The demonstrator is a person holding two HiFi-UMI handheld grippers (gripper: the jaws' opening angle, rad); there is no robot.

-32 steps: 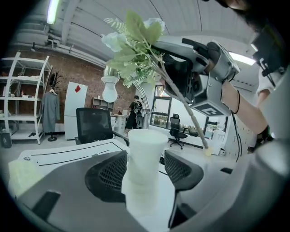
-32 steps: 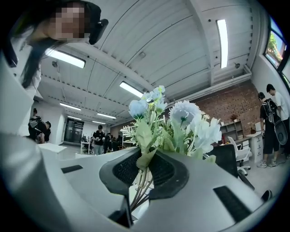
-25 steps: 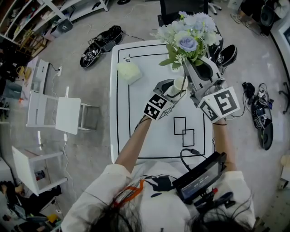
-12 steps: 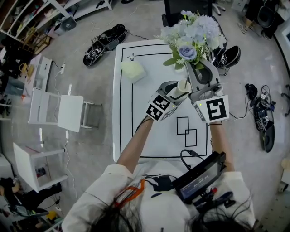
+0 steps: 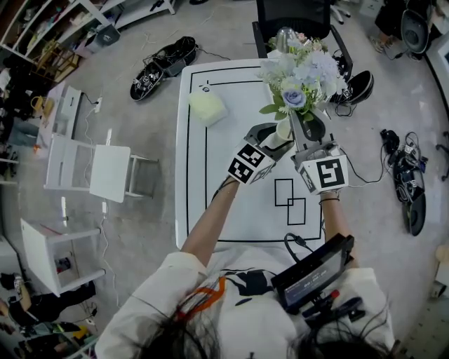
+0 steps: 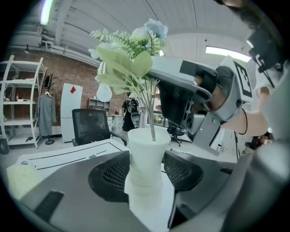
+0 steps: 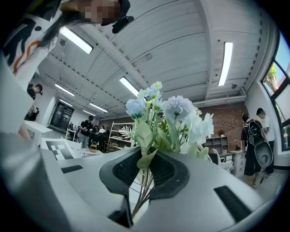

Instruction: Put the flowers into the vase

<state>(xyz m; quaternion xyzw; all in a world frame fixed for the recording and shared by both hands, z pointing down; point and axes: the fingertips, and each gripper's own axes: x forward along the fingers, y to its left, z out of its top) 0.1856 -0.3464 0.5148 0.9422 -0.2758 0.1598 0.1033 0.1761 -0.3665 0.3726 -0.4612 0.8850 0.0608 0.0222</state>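
Observation:
A white ribbed vase is held upright above the table, with my left gripper shut on its body. In the head view the vase shows at the left gripper. A bunch of pale blue and white artificial flowers with green leaves is held by its stems in my right gripper, which is shut. In the left gripper view the stems reach down into the vase's mouth. The right gripper view shows the flowers above the right gripper, with the stems pinched between its jaws.
The white table has black lines marked on it. A pale green block lies at its far left. A black office chair stands beyond it. A tablet and cable sit at the near edge. Shoes and white shelves are on the floor.
My right gripper has come down with the flowers, and the stems now reach into the vase. The left gripper and vase have stayed where they were.

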